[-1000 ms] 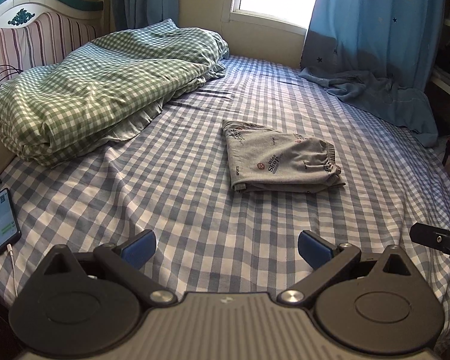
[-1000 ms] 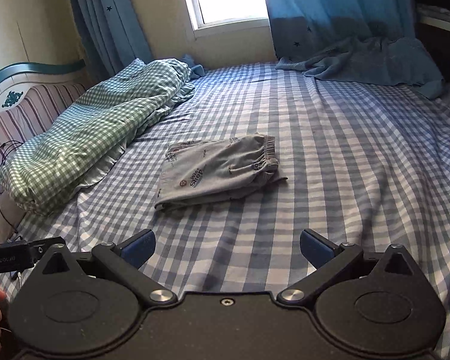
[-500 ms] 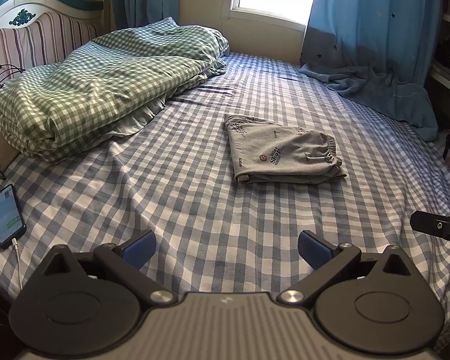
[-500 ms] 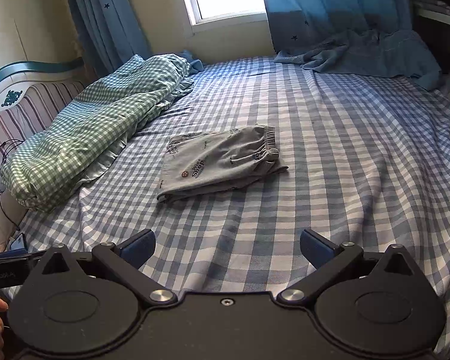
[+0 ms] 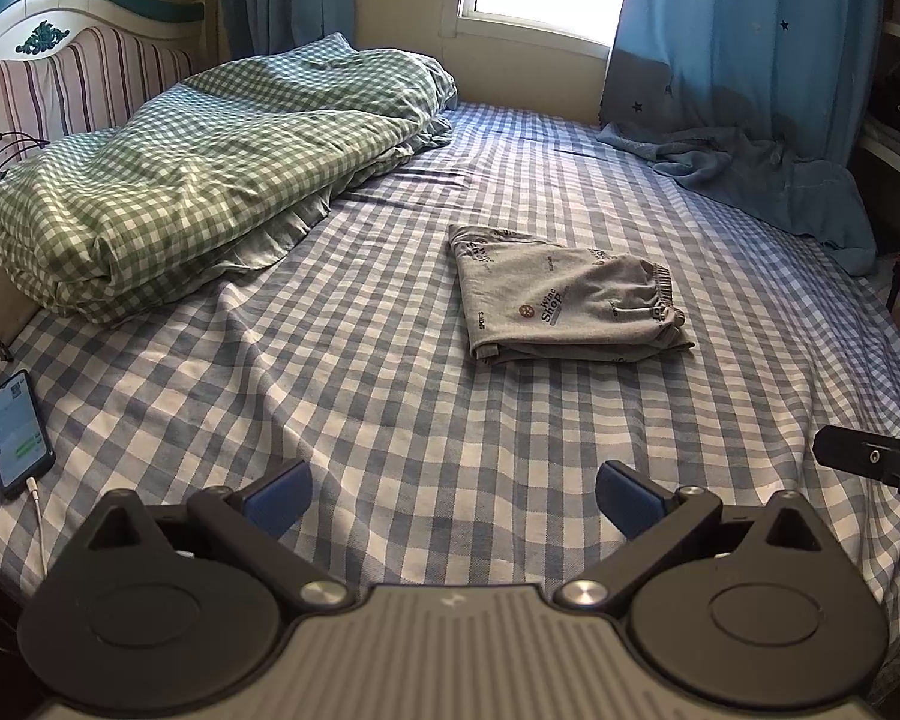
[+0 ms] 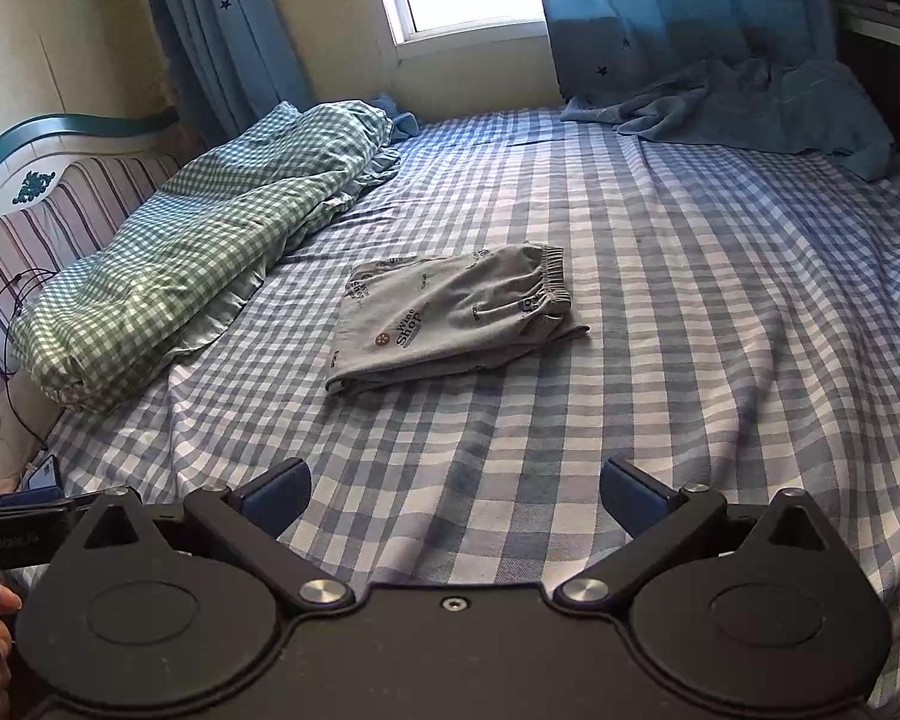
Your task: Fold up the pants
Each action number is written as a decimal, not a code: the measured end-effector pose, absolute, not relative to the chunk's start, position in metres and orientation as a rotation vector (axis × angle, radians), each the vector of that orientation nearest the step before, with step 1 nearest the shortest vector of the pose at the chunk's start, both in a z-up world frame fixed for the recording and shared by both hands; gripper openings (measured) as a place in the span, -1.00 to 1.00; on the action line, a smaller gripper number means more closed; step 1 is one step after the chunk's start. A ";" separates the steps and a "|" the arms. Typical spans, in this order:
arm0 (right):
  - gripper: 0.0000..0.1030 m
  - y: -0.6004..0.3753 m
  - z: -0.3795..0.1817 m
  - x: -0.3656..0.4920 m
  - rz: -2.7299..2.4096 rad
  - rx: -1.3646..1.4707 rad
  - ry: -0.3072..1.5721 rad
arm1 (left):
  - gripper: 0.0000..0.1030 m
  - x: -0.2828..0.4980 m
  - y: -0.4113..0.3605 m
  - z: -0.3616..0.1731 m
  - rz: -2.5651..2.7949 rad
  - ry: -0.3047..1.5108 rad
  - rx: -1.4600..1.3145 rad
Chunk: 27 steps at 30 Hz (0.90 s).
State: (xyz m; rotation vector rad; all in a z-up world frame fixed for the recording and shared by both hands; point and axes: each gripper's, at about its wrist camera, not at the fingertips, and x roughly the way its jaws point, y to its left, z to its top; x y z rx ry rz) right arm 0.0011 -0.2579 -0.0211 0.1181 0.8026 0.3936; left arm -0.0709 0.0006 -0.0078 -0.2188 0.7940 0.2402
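Grey pants folded flat, long axis crosswise — waistband rightward, both grippers' fingers spread, empty.

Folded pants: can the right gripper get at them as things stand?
Probably yes. The right gripper is open and empty, and only bare checked sheet lies between it and the folded pants. The green duvet sits off to the side, apart.

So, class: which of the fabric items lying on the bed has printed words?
The folded grey pants mid-bed; the green checked duvet and blue curtain show none.
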 end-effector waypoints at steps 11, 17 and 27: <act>0.99 -0.254 -0.024 0.002 0.411 0.104 0.816 | 0.99 -0.072 0.005 -0.012 0.226 0.803 -0.222; 0.99 -0.255 -0.025 0.003 0.411 0.101 0.824 | 0.99 -0.066 0.005 -0.013 0.256 0.821 -0.191; 0.99 -0.259 -0.032 0.008 0.411 0.087 0.855 | 0.99 -0.059 0.006 -0.017 0.282 0.827 -0.196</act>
